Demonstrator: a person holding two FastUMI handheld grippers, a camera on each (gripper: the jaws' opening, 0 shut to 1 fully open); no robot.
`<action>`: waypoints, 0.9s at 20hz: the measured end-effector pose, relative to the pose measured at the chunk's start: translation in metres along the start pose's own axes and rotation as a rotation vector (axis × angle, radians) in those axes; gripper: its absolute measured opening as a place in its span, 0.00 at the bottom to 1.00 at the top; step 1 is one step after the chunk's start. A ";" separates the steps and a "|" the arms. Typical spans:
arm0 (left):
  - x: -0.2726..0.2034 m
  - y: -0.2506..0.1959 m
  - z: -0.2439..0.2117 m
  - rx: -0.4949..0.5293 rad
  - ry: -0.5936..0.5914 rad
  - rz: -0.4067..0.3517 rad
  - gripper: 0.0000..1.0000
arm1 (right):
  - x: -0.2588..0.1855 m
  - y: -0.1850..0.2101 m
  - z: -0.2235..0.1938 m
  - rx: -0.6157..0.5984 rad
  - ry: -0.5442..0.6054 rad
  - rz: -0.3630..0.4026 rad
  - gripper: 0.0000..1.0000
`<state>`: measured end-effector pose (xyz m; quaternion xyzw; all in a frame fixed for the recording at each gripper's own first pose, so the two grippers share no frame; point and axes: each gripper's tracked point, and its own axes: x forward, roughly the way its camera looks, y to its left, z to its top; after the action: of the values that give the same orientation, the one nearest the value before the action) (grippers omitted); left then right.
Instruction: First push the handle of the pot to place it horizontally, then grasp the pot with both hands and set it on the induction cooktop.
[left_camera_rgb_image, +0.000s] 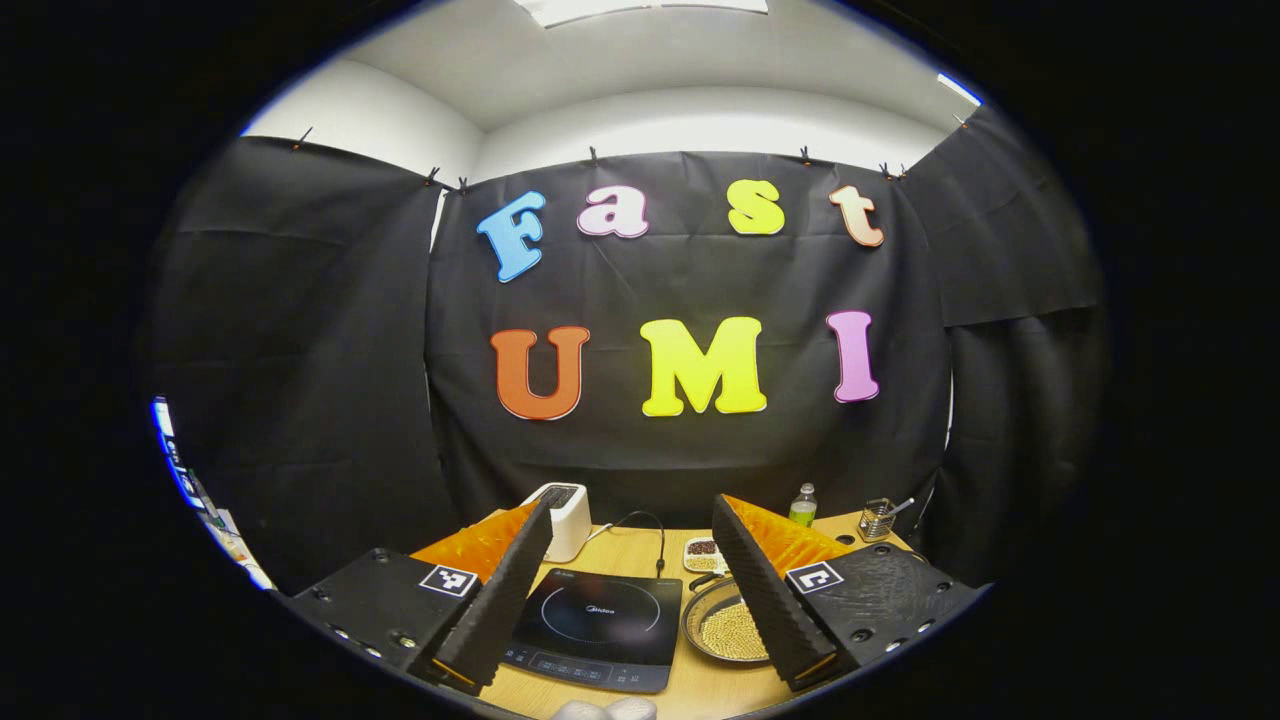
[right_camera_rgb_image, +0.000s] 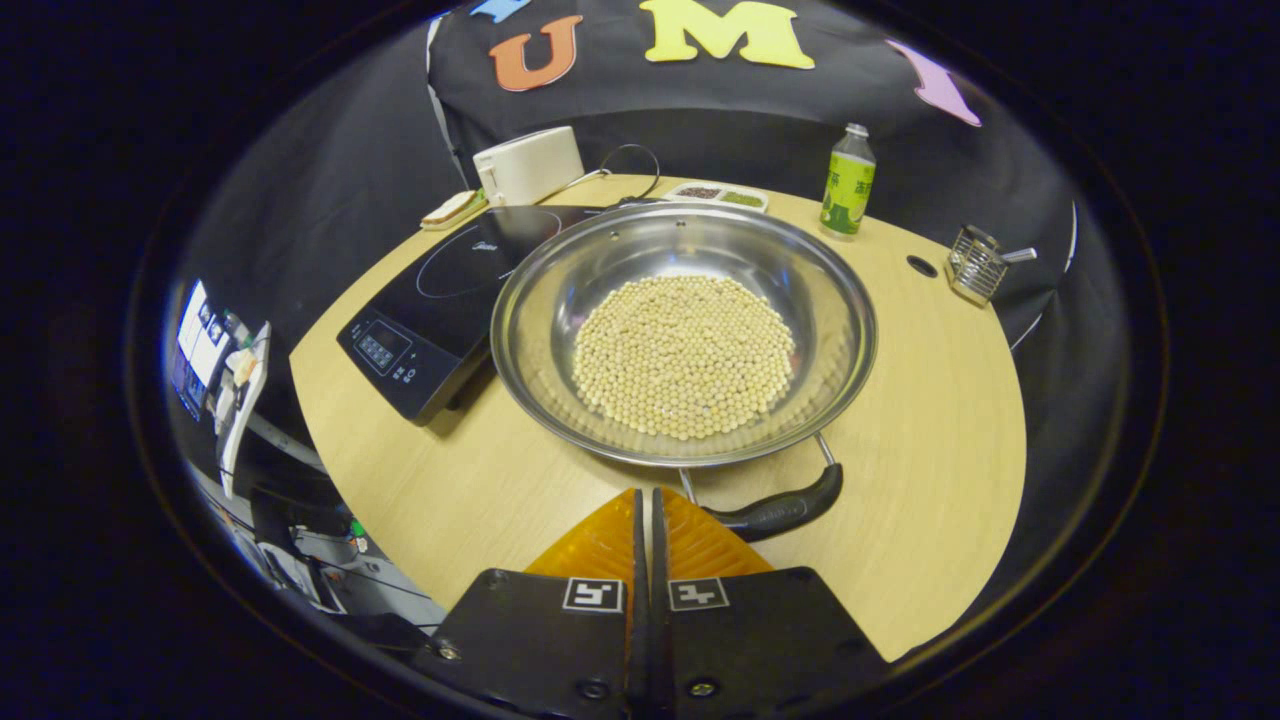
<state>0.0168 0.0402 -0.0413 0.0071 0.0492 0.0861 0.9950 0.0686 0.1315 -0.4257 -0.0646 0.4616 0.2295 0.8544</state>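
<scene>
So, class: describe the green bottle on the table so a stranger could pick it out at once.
Start at the round wooden table and the big steel pot of pale beans. Behind the pot, near the table's far edge, stands the bottle. It is the tall, upright one with a yellow-green label; its neighbours are a flat divided tray and a low wire holder.

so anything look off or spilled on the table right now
Nothing spilled: the beans all sit inside the pot. The one thing askew is the pot's handle, which lies at a slant beside the shut right hand-held gripper rather than level. The pot stands on the table beside the cooktop.
</scene>
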 end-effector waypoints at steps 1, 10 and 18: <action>0.002 -0.001 -0.001 0.001 0.001 -0.002 0.96 | -0.001 -0.003 -0.001 0.001 -0.001 -0.004 0.04; 0.012 -0.014 0.000 0.002 0.004 -0.002 0.96 | -0.002 -0.032 0.003 -0.003 0.003 -0.018 0.00; 0.019 -0.024 -0.003 -0.005 0.014 0.029 0.96 | -0.002 -0.062 0.011 -0.018 0.004 -0.025 0.00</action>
<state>0.0396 0.0194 -0.0468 0.0046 0.0557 0.1005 0.9934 0.1040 0.0793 -0.4239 -0.0781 0.4604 0.2229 0.8557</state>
